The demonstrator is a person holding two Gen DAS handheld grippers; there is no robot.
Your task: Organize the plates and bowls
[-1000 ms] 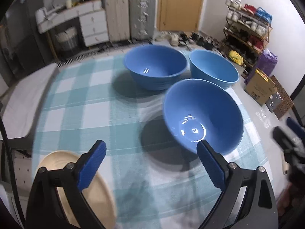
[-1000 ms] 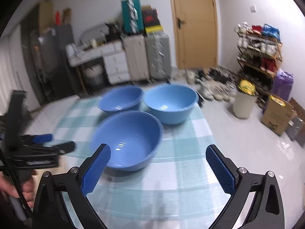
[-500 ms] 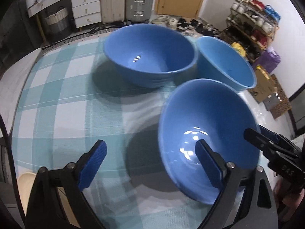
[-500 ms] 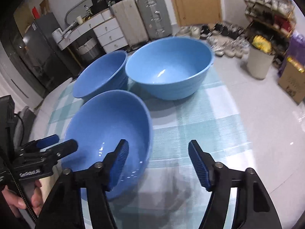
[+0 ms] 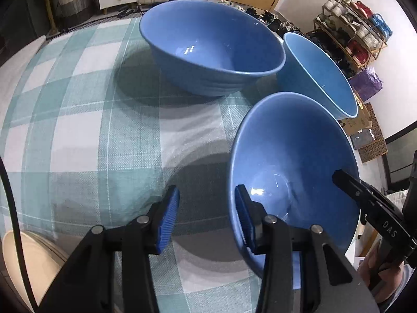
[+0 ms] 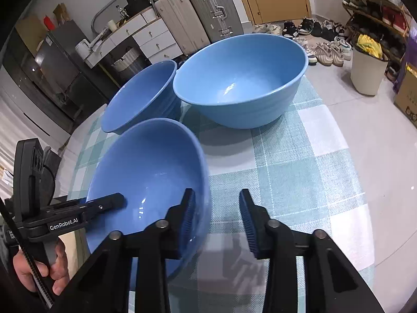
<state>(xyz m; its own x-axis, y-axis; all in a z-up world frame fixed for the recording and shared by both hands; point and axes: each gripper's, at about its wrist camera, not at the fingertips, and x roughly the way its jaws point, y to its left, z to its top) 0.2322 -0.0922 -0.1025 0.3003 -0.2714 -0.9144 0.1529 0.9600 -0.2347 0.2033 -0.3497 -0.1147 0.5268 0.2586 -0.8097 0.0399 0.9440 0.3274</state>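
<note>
Bowl (image 5: 292, 156) rim now straddled by both narrowed grippers.

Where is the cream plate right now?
Only the left wrist view shows it: the cream plate sits at the bottom-left corner, beside the left gripper.

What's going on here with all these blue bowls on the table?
A person is working two handheld grippers around the nearest blue bowl on the checked tablecloth. The left gripper and the right gripper each straddle opposite sides of its rim, one finger inside and one outside, jaws partly open, not yet clamped. Two more blue bowls sit behind it, and a cream plate lies at the table's near left edge.
</note>
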